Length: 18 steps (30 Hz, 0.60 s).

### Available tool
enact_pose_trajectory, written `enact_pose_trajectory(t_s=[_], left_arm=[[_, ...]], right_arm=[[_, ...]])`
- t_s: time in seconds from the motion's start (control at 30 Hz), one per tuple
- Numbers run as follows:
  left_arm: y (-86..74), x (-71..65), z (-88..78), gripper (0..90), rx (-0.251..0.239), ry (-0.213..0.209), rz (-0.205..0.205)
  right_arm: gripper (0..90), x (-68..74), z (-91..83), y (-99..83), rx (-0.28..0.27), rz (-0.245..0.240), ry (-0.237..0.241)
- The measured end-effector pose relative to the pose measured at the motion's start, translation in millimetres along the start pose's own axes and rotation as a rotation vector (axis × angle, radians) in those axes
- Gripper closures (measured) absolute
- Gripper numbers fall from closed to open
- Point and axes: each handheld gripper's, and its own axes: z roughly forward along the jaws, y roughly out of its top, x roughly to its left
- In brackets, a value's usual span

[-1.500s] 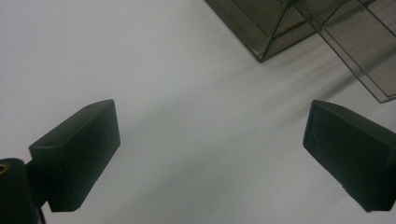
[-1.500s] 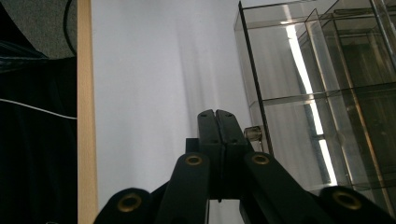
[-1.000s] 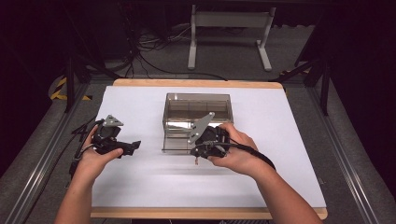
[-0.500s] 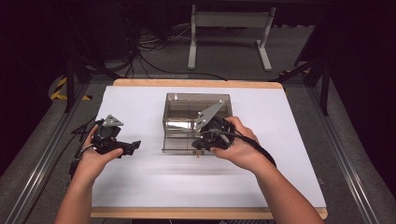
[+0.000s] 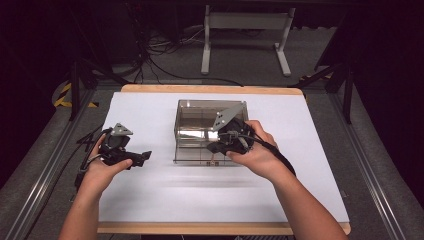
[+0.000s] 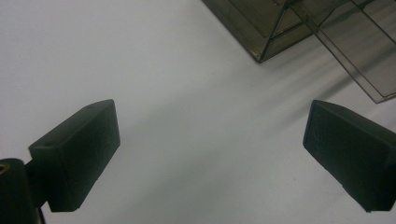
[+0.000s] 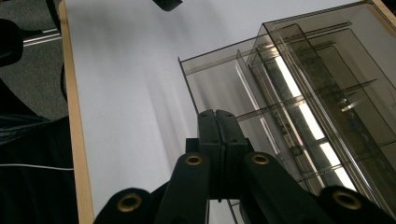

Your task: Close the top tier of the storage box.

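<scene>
Hands on our bench, box (image 5: pixel 210 131) of smoky clear plastic at the middle of the white sheet (image 5: pixel 150 190), our right gripper (image 7: pixel 217 122) at its near edge with jaws pressed together on nothing, our left gripper (image 6: pixel 210 154) well to the left, jaws wide, empty.

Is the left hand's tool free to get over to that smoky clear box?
Probably yes. The left tool has its jaws open with nothing between them, and bare white tabletop lies between it and the box.
</scene>
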Motion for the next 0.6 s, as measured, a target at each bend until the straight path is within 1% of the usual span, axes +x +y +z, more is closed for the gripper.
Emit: enact_pose_trajectory(t_s=[0.27,0.33,0.43,0.47,0.5,0.6], left_arm=[[0.0,-0.2,-0.1,4.6,-0.003,0.000,-0.002],[-0.2,-0.4,0.0,4.6,-0.006,0.001,-0.007],[-0.1,-0.1,0.2,4.6,-0.001,0.000,-0.004],[-0.1,-0.1,0.2,4.6,-0.001,0.000,-0.004],[-0.2,-0.6,1.4,4.6,-0.005,0.003,0.001],[0.0,-0.9,1.2,4.6,-0.001,0.003,0.004]], right_arm=[[90.0,-7.9,1.2,0.0,-0.012,0.034,-0.028],[90.0,-10.0,2.2,0.1,-0.011,0.035,-0.037],[90.0,-13.4,5.5,-0.8,-0.019,0.044,-0.047],[90.0,-13.4,5.5,-0.8,-0.019,0.044,-0.047],[90.0,-15.7,8.9,-1.8,-0.013,0.045,-0.057],[90.0,-17.9,11.7,-2.6,-0.013,0.051,-0.056]])
